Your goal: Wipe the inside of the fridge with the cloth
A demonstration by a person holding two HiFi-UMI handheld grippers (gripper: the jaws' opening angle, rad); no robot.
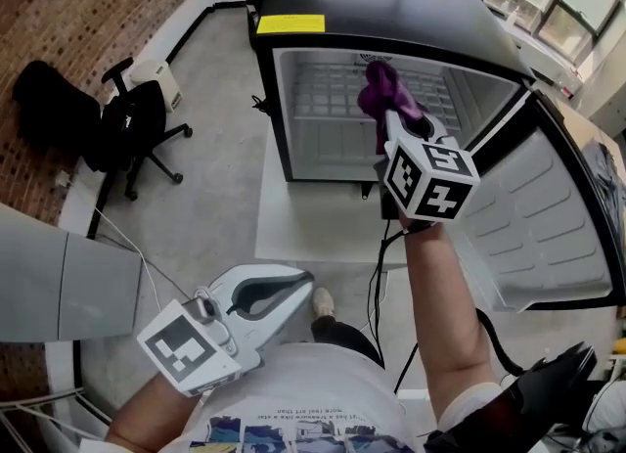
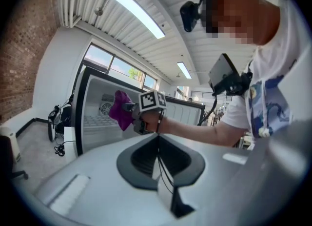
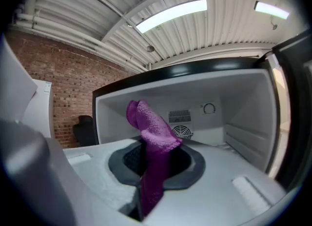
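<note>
Two grippers are in play, and only one is working. Far left, an office chair [image 1: 137, 128] stands well apart from the job and poses no risk. The left gripper [image 1: 303, 281] hangs low by the person's body with its jaws together on nothing. Left idle there, it cannot steady anything if the appliance shifts.

The fridge [image 1: 391, 1] stands on a white mat [image 1: 313, 221] with its front open and a wire shelf [image 1: 328, 89] across the upper part of the cavity. A hard push against the back wall could slide the fridge on the mat or rattle the shelf loose.

The right gripper [image 1: 396, 120] is clamped on the purple cloth [image 1: 384, 89], held at the open front toward the right side of the cavity. It does not appear to touch any inner surface yet.

In the right gripper view the cloth [image 3: 155, 137] sticks up in a narrow folded tongue beyond the jaws. That small wad may fold over under pressure, so the hard jaw tips could scrape the liner instead. It could also snag on the shelf wires or the fan grille [image 3: 181, 131] and pull free.

A cable [image 1: 377, 275] trails from this gripper and may catch the cavity's front edge. On the right, the open door [image 1: 548, 216] is near the forearm, and a bump could swing it.
</note>
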